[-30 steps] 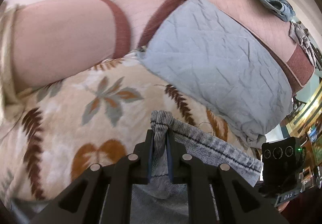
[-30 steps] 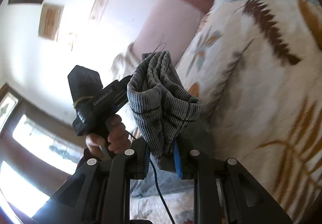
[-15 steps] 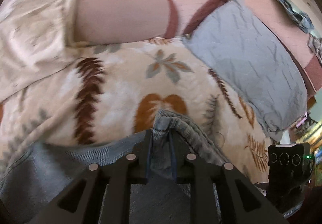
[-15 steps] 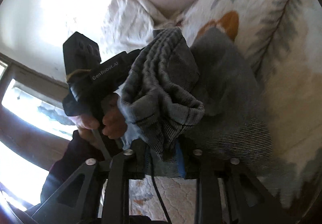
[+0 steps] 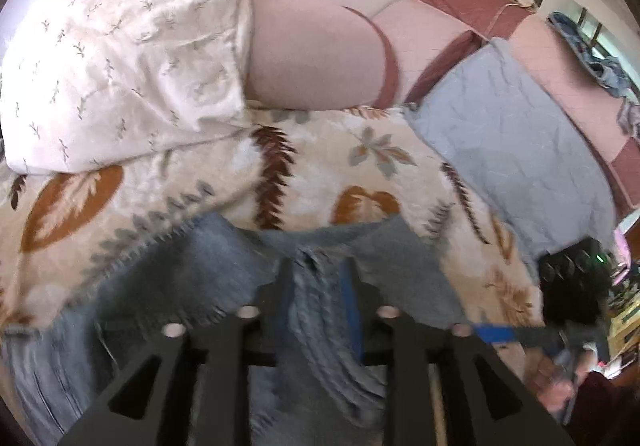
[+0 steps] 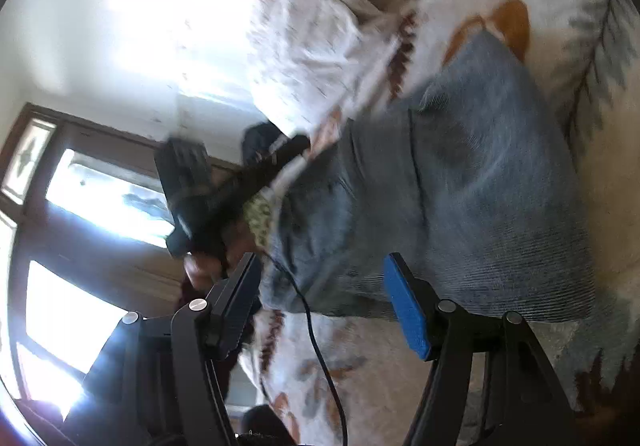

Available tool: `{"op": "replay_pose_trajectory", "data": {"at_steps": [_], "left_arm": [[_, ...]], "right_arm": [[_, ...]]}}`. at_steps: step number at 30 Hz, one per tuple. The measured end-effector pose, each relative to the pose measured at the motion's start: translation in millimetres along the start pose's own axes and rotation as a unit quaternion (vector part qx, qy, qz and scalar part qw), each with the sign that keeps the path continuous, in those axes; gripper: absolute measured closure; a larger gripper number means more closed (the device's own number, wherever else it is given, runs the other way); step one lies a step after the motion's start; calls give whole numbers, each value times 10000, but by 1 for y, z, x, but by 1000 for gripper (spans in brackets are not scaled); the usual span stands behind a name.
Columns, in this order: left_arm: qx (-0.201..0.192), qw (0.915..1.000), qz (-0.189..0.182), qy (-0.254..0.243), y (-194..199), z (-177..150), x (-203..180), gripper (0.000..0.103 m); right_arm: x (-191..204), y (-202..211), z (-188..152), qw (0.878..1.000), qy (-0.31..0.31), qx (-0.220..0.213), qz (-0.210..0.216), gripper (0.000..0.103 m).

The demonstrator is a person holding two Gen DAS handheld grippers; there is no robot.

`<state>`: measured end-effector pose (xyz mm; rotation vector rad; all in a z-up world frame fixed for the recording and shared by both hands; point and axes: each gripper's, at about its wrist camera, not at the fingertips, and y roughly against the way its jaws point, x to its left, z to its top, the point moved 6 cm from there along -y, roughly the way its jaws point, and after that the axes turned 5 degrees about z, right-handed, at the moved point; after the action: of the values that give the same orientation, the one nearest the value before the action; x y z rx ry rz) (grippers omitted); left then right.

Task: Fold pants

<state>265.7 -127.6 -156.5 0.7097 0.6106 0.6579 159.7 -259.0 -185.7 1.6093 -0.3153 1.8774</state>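
The grey-blue denim pants (image 5: 192,270) lie folded over on the leaf-patterned blanket (image 5: 280,165). My left gripper (image 5: 317,270) points down at them. Its jaws are opening, and a ridge of the cloth lies loosely between the blue pads. In the right wrist view the pants (image 6: 480,165) spread flat ahead. My right gripper (image 6: 322,266) hovers at their near edge, its jaws opening wide and gripping nothing. The left gripper's black body (image 6: 192,181), held in a hand, shows on the pants' far side. The right gripper's body (image 5: 572,278) shows at the right of the left wrist view.
A white sprigged pillow (image 5: 120,57) and a pink bolster (image 5: 312,57) lie beyond the pants. A grey quilted cushion (image 5: 508,149) leans on the sofa back to the right. A black cable (image 6: 316,346) hangs by the right gripper. A bright window (image 6: 80,205) fills the left.
Both grippers carried the bunched pants cloth down onto the blanket. The right jaws let go and spread wide. The left jaws have parted around the cloth.
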Motion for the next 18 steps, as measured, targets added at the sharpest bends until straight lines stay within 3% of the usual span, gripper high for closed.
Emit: {"op": "replay_pose_trajectory", "data": {"at_steps": [3,6,9,12,18], "left_arm": [[-48,9999,-82,-47,3,-12,-29,52],[98,9999,0,-115,-12,-29,-58,48],[684,9965,429,-204,-44,-54,-67,48],[1355,9863,862,-380,-67,-88,-65,48],[1083,9883,993,-406,-57,-99,-64,48]], "right_arm": [[1,12,14,9994,21,-353,-12,39],[-8,25,21,9979,-162,-627,-33,39],[-21,21,29,9962,-463,-724,-136,39],[-40,22,28,9934,-863,-723,-219,39],[-74,17,13,9839,-1536,-268,-875,41]]}}
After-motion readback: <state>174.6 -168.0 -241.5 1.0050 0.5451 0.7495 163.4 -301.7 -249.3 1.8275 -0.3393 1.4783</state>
